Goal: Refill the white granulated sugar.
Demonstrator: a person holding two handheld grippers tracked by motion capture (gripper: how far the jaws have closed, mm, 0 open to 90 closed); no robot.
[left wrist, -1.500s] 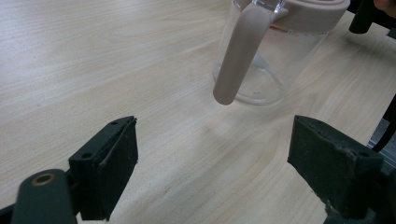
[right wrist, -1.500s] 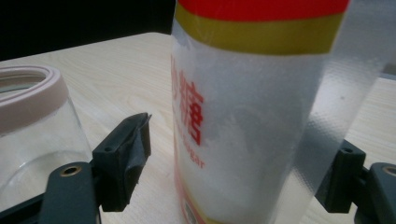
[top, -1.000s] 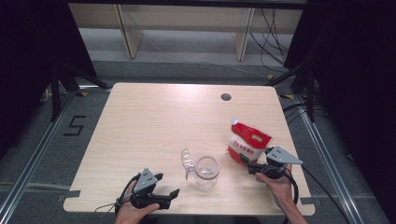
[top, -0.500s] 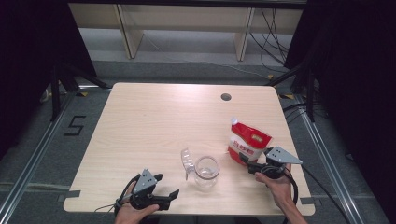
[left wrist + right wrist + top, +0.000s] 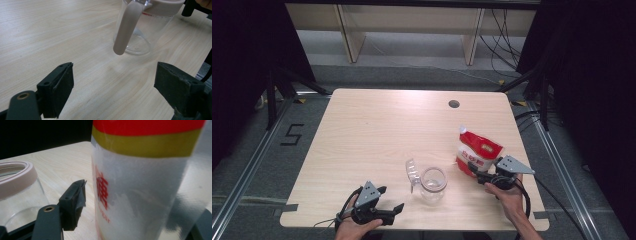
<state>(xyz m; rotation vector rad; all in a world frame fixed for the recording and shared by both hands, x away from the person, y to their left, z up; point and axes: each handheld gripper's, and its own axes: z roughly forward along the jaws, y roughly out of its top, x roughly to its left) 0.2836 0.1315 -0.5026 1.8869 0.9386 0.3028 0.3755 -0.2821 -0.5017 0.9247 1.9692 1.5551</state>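
Note:
A red and white bag (image 5: 477,150) stands upright at the table's right front. My right gripper (image 5: 474,170) reaches its base from the near side. In the right gripper view the bag (image 5: 140,195) stands between the jaws, which have just been closing. The left pad (image 5: 75,202) is still a small gap away from it, and the other jaw is mostly hidden behind the bag. A clear glass jar (image 5: 433,181) with a pale pink rim stands left of the bag, its lid (image 5: 413,172) tipped open. My left gripper (image 5: 389,202) lies open near the front edge, pointing at the jar (image 5: 142,32).
The wooden table (image 5: 387,125) has a small round hole (image 5: 454,104) at its far right. Dark frame legs and cables stand on the floor beyond the far edge. The front edge lies close under both hands.
The right gripper's jaws look slightly narrower around the foot of the bag. Both hands, the jar and the bag keep their places.

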